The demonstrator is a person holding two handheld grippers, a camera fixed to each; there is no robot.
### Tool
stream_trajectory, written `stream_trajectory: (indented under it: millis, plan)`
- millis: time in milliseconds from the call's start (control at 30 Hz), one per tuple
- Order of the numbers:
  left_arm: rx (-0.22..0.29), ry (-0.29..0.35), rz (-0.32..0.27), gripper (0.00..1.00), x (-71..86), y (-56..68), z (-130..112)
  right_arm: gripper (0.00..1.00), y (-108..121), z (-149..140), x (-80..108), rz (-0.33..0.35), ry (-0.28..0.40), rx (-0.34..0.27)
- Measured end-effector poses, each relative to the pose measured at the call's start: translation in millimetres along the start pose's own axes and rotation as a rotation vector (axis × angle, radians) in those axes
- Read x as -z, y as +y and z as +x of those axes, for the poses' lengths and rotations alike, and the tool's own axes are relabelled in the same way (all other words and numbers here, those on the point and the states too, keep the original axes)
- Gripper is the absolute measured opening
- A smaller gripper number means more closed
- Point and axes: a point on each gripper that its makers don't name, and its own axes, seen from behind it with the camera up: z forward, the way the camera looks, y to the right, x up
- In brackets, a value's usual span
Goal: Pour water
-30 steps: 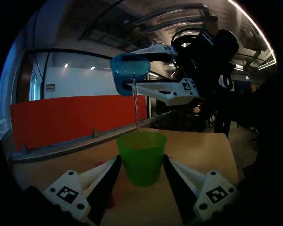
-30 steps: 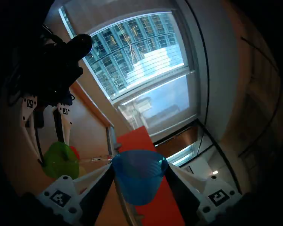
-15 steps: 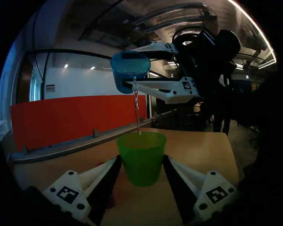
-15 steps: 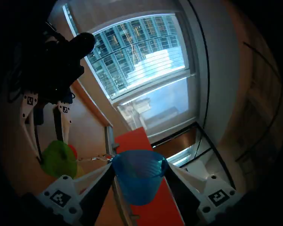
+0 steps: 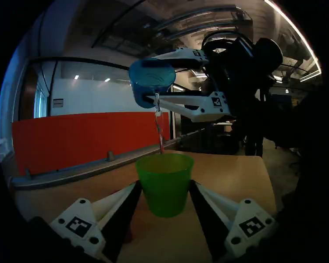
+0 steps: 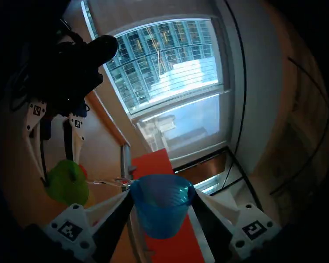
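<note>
- The left hand-held gripper (image 5: 164, 187) is closed partway, one finger against each side of the green cup (image 5: 164, 201); the cup stands upright on the wooden surface (image 5: 234, 175) with its mouth facing up. I judge the grip is there to steady the cup, so falling water cannot nudge or tip it.
- Between the two cups a thin stream of water (image 5: 158, 127) drops from the lower lip of the cup above and reaches the green cup's mouth (toward its far side, so there seems little room to drift); the gentle tilt probably keeps the flow narrow and splash-free.
- The right hand-held gripper (image 5: 153, 82) clamps the blue cup (image 5: 149, 72) between both fingers, well above the green one and tipped over so its lip hangs over the target. In the right gripper view that blue cup (image 6: 161, 210) sits between the gripper's own fingers; the green cup (image 6: 67, 189) lies off to the lower left, with the water in flight between them.
</note>
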Motion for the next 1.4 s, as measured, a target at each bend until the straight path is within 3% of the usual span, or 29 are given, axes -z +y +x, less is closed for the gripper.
stream_trajectory:
  millis: [1400]
  plan:
    - [-0.001,0.004,-0.001,0.78,-1.4,1.2,5,0.90,13,12,-0.7,-0.020,-0.002,0.153]
